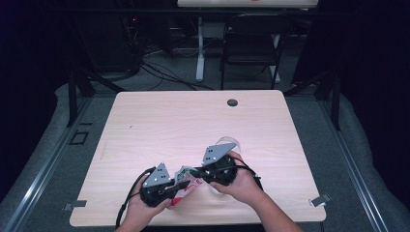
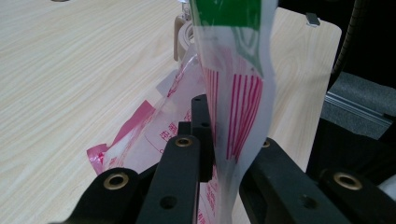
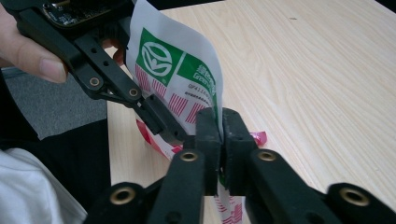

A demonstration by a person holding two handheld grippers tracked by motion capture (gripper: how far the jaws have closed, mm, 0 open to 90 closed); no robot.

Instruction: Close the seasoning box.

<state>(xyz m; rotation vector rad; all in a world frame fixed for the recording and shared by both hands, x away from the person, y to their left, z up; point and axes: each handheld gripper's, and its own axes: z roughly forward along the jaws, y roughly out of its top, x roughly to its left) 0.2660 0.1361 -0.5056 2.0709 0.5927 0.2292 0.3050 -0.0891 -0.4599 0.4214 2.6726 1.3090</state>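
Both grippers' fingers point(image 3: 219, 135) clench a white, green-and-red printed packet point(image 3: 180, 79) near the bench's point(image 1: 193, 121) front edge, bare bench beyond.

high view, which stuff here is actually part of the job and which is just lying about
In use:
- plastic packet, white with green and red print
- left hand-held gripper, shut on it
- right hand-held gripper, shut on it

Lying about:
- clear cup behind the right gripper
- folding chair beyond the table
- floor cables

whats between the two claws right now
A white plastic packet with green and red print spans between the left claw and right claw, both clamped on it, seen in the high view.
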